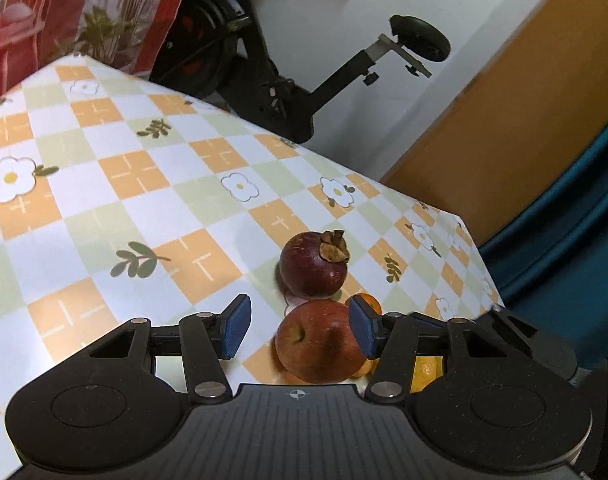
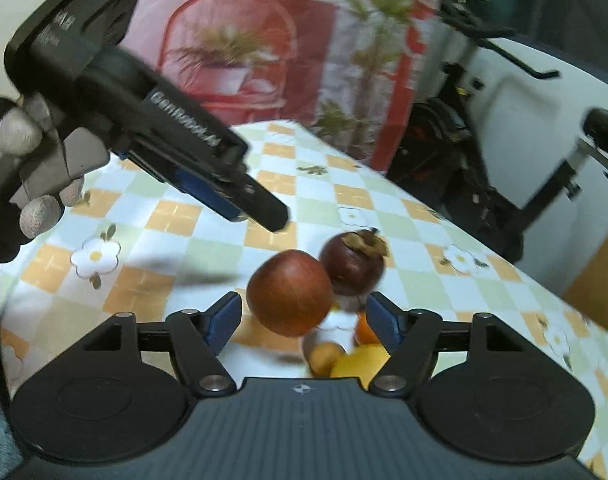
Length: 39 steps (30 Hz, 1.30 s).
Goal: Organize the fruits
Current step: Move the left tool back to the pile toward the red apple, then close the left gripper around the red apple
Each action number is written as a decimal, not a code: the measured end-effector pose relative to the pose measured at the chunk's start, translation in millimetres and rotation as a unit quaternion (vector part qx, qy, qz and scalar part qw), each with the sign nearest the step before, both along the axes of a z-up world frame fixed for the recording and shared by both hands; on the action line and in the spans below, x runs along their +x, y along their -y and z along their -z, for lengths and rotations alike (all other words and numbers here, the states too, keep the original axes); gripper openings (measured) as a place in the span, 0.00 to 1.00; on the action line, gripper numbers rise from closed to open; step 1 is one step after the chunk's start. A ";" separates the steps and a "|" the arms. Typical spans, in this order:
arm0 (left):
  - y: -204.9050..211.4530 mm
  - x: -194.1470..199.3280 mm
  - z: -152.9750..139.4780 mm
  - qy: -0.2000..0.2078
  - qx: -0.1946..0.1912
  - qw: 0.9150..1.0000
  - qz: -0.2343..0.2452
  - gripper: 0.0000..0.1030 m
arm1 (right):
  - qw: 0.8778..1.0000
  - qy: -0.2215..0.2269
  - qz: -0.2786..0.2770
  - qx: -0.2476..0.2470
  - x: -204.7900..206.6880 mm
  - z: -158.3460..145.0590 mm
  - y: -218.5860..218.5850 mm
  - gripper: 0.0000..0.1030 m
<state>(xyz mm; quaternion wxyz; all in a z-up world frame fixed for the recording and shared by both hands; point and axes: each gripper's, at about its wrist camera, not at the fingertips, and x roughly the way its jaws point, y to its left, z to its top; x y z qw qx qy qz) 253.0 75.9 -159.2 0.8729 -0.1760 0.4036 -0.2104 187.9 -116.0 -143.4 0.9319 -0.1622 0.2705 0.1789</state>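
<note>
- The apple [image 1: 318, 342] is lying on the table [image 1: 104, 208], touching the mangosteen [image 1: 314, 264], between the parted pads of the left gripper [image 1: 300, 328] (nothing is gripped).
- The right gripper [image 2: 300, 322] is also released; the round apple can be knocked and rolled away if a pad pushes it sideways.

Worktop [image 1: 116, 200] covered in checked floral cloth. Behind: black exercise bike [image 1: 264, 64] against white wall [image 1: 324, 12], red patterned curtain [image 2: 264, 40], orange-brown panel [image 1: 504, 120].
</note>
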 end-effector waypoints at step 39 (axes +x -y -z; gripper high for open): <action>22.4 -9.9 31.7 -0.030 -0.013 0.997 0.072 0.59 | 0.998 -0.042 0.036 0.016 4.5 26.9 -22.5 0.60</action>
